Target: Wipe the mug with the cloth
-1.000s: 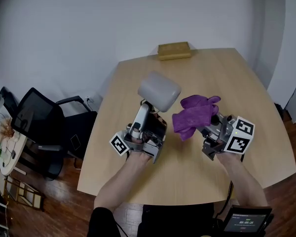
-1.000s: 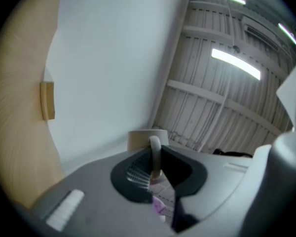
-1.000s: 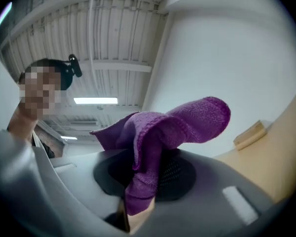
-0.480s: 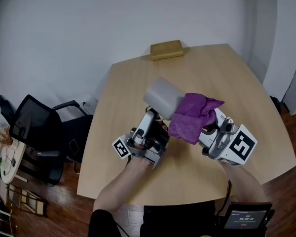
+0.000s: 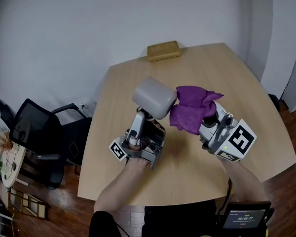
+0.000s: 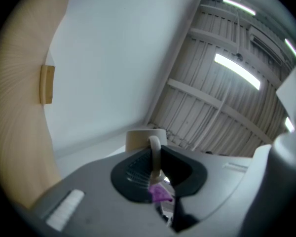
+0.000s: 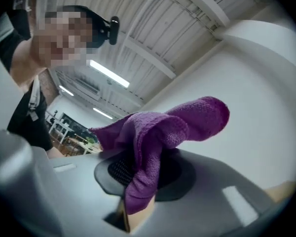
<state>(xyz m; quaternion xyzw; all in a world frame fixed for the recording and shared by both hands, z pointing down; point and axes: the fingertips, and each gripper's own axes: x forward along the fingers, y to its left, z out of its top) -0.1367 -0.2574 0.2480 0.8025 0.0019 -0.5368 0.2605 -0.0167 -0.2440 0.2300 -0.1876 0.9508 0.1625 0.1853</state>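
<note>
- The right gripper (image 5: 208, 121) is now pressing the purple cloth (image 5: 191, 108) against the right side of the mug (image 5: 155, 97). One second before, this cloth was hanging apart from the mug, to its right.
- The marker cube (image 5: 235, 141) of this gripper is showing another face than before, so the wrist is rolling. I am judging that the wiping stroke is only beginning, with most of the mug not yet wiped.
- The left gripper (image 5: 146, 116) is holding the mug in the air, just below it. The mug is sitting a little more to the left than before.
- In the left gripper view the jaws are clamping on the thin handle (image 6: 154, 154) of the mug, narrowly apart. A corner of cloth (image 6: 161, 193) is showing beside it.
- In the right gripper view the jaws are clamping on a fold of the cloth (image 7: 163, 132), which is bunching upward.
- The mug is looking pale grey, smooth and matt, with rounded edges, and its handle is a slim loop.
- The cloth is looking soft and knobbly, like microfibre, in loose folds.
- Under the mug the table (image 5: 237, 78) is lying, of light smooth wood. A tan block (image 5: 163, 50) is resting well behind the mug.
</note>
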